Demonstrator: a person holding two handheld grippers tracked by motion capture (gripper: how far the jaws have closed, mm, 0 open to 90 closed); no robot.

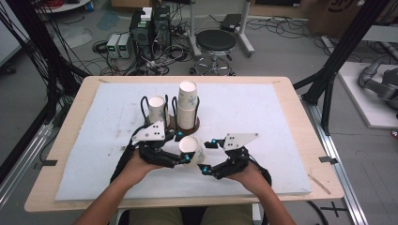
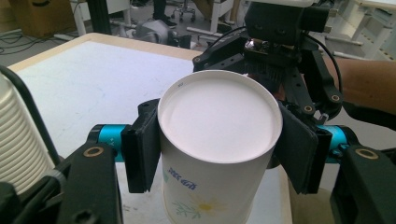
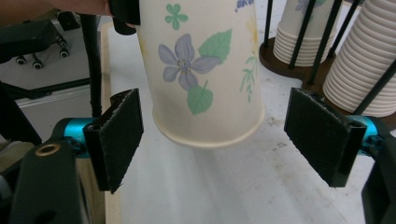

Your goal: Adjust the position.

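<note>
A flower-printed paper cup (image 1: 191, 149) hangs upside down just above the white mat, near the front middle. My left gripper (image 1: 184, 147) is shut on it; in the left gripper view its black pads (image 2: 140, 151) press both sides of the cup (image 2: 219, 116) below the flat base. My right gripper (image 1: 208, 154) is open just right of the cup. Its pads (image 3: 119, 140) stand apart on either side of the cup's (image 3: 205, 70) rolled rim without touching. Behind stands a dark cup holder (image 1: 172, 125) with a short stack (image 1: 157, 108) and a tall stack (image 1: 187, 103).
A white foam mat (image 1: 263, 122) covers the wooden table (image 1: 300, 112). Black wire rods (image 3: 299, 37) ring the stacks (image 3: 359, 60) close beside the right gripper. Beyond the far edge are a stool (image 1: 216, 44) and computer boxes (image 1: 150, 28) on the floor.
</note>
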